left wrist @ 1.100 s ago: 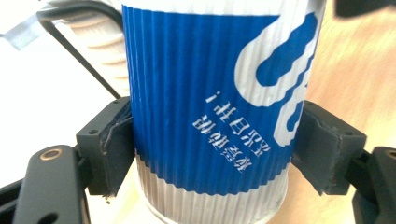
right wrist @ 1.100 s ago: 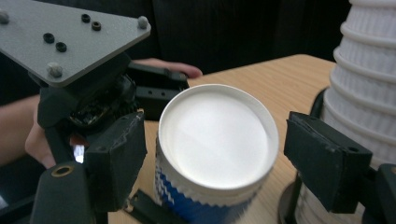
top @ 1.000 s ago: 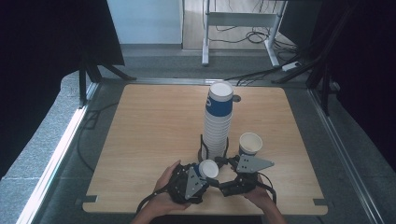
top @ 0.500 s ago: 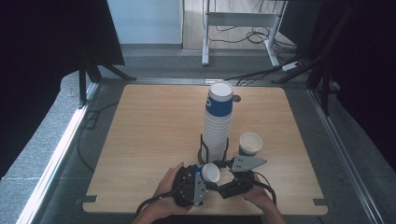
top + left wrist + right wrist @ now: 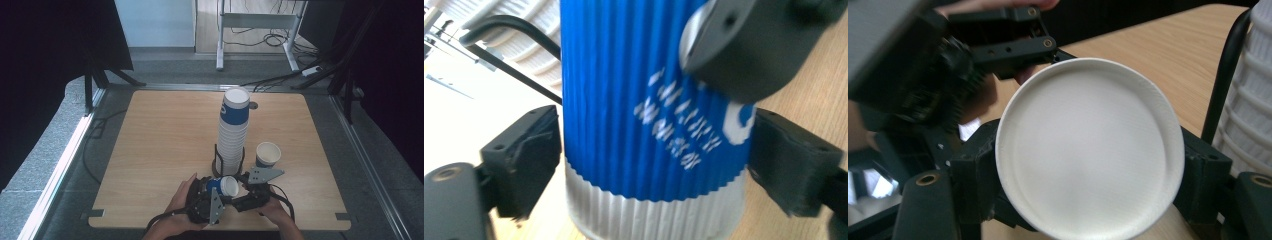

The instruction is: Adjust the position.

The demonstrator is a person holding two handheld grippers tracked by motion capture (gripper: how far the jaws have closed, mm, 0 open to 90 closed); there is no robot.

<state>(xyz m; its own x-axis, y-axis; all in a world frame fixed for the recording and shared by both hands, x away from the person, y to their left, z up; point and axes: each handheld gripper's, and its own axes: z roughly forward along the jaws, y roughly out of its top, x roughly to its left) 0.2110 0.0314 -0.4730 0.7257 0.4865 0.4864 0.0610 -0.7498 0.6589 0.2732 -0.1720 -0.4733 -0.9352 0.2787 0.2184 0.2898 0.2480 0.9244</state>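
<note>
Passing cup [image 5: 223,186] across at near edge of table [image 5: 160,140], just in front of stack [image 5: 232,135] in wire holder [image 5: 216,155]. Left gripper [image 5: 214,190]: jaws just been opening, now wide either side of the blue ribbed wall; in left gripper view, a sliver of gap at one pad, the other close against the cup, no squeeze apparent. Right gripper [image 5: 236,191]: jaws just been closing, now narrow and clamped across the cup's white open end, which faces that gripper's camera. Cup on its side between the two grippers, mouth turned right. Second cup [image 5: 267,154] upright to the right of stack, apart from both. Judged meaning: handover all but made, hold now with right gripper, left free to draw back; risk of tipping if left pad drags on the ribs.
</note>
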